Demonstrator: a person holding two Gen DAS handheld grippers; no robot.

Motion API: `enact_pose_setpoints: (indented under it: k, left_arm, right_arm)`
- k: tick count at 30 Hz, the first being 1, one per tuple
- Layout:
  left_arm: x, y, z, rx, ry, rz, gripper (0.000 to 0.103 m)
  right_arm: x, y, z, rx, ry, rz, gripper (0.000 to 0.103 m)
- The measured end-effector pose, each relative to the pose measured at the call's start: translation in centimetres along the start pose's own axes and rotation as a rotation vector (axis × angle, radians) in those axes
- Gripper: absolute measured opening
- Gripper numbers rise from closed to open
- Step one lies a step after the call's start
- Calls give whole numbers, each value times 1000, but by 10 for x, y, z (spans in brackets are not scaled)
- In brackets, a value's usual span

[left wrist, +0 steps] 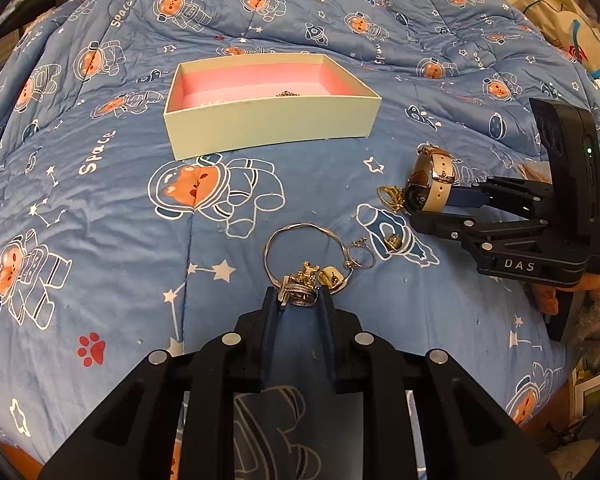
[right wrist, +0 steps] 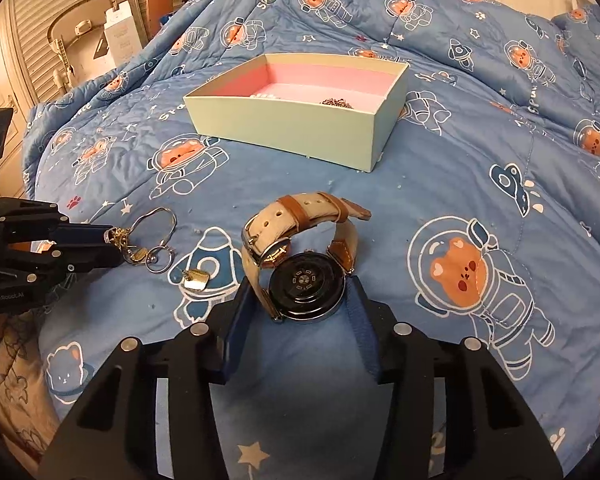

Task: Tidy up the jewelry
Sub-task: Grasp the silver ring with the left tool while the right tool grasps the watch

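We found both claws down on the quilt (left wrist: 100, 208), each set on a separate piece.

The left gripper (left wrist: 299, 300) had its jaws drawn narrow around a small cluster of rings (left wrist: 300, 294), with the pads against the cluster on both sides. A thin silver bangle (left wrist: 300, 240) lay partly over that cluster, and a small hoop (left wrist: 360, 258) rested just beside it.

The right gripper (right wrist: 300, 296) stood at a middling width around the watch (right wrist: 306, 284). The watch sat on edge with its case back toward the camera and the cream strap (right wrist: 300, 212) looped above. The right pad appeared to touch the case; on the left, we could not tell whether the pad pressed the case or only the strap.

The box (left wrist: 268, 120), pale outside and pink inside, sat open further up the quilt, well apart from both claws. It already held 1 small dark piece (right wrist: 337, 102). A gold earring (right wrist: 196, 280) lay loose between the 2 work areas.

Risks noted:
1. The bangle could be dragged up with the rings and drop on the way, since it overlaps them.
2. The watch could pivot or slip if gripped on the strap, not the case.
3. The soft quilt gives under pressure, so a small ring could sink and be missed.
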State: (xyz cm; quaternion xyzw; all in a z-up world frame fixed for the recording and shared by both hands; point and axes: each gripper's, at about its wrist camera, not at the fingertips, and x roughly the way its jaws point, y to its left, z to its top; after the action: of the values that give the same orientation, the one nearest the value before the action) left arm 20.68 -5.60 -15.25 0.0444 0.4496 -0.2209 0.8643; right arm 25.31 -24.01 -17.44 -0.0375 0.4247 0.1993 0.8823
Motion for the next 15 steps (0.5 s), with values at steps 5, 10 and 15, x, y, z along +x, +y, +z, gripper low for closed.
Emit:
enact_pose_setpoints:
  k: [5,10,15]
  left_arm:
    - [-4,1,0,-7,-9,-3,19]
    - [-7,4,-2,-28,-15,-2,19]
    - [-16,6,-6,-40,-27,-8,19]
  right_arm:
    - [-1,2,0,2,0,-6,47]
    - [-5,4,-2,17,-4,-12,47]
    - [-12,7,-7,39,-6,0,47]
